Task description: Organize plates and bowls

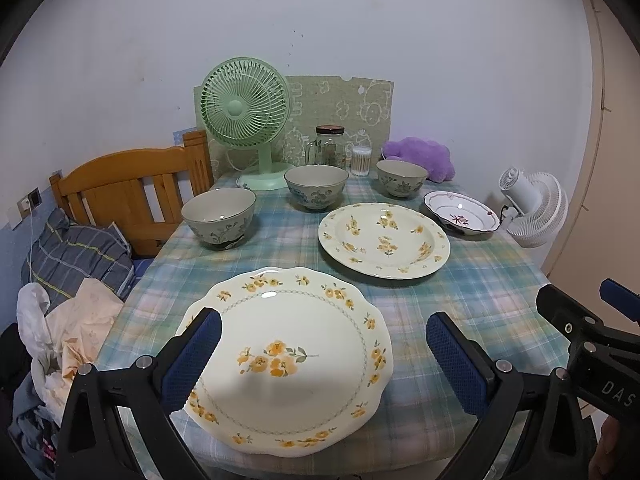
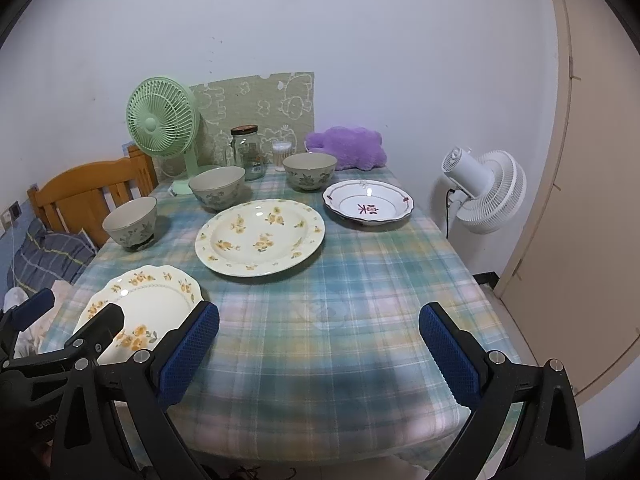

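Note:
A scalloped cream plate [image 1: 288, 360] [image 2: 148, 304] with yellow flowers lies at the table's near left. My left gripper [image 1: 324, 332] hovers open above it, holding nothing. A round yellow-flowered plate [image 1: 384, 240] [image 2: 260, 236] sits mid-table. A small white plate [image 1: 462, 212] [image 2: 368, 202] with a red mark lies at the right. Three grey-green floral bowls stand behind: left bowl [image 1: 218, 216] [image 2: 130, 222], middle bowl [image 1: 316, 186] [image 2: 218, 188], right bowl [image 1: 402, 178] [image 2: 310, 170]. My right gripper [image 2: 320, 326] is open over bare cloth near the front edge, empty.
The table wears a plaid cloth [image 2: 360, 280]. At the back stand a green fan [image 1: 246, 120], a glass jar [image 1: 330, 146], a cotton-swab tub [image 1: 360, 160] and a purple cushion [image 2: 348, 148]. A white fan [image 2: 484, 190] stands right; a wooden bed frame [image 1: 128, 188] with laundry lies left.

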Demonstrator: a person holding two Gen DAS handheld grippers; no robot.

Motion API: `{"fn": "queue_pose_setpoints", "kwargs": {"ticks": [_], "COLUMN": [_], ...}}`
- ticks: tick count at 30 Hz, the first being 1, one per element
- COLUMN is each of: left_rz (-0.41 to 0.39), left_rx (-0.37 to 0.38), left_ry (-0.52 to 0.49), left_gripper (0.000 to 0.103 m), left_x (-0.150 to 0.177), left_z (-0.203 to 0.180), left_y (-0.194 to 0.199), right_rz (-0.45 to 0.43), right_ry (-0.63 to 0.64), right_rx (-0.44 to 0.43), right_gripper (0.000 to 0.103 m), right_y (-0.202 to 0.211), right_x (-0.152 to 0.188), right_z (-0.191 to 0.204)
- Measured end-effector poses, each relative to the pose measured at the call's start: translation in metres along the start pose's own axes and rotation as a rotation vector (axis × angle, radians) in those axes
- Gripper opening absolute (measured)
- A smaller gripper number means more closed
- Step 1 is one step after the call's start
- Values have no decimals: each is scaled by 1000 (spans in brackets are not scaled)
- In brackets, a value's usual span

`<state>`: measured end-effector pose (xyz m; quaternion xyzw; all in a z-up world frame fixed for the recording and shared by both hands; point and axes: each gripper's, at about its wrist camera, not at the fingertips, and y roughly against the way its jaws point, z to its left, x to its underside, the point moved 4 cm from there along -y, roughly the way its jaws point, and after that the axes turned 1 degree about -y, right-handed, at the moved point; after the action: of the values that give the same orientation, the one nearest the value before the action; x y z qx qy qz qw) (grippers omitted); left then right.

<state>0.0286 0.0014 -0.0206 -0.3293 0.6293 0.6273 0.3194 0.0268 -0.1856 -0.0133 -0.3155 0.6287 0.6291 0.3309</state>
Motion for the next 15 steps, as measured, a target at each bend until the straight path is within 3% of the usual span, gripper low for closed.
{"fn": "queue_pose_setpoints", "kwargs": {"ticks": [15], "left_rz": [-7], "left_rx": [-4], "left_ry": [6], "left_gripper": [103], "left_x": [1], "left_z": [4], "left_y": [-2], "right_rz": [8], "right_ry": [-3], "right_rx": [-12], "right_gripper": [101], "right_y": [-4], "right_x": [-3], "right_z": [4]}}
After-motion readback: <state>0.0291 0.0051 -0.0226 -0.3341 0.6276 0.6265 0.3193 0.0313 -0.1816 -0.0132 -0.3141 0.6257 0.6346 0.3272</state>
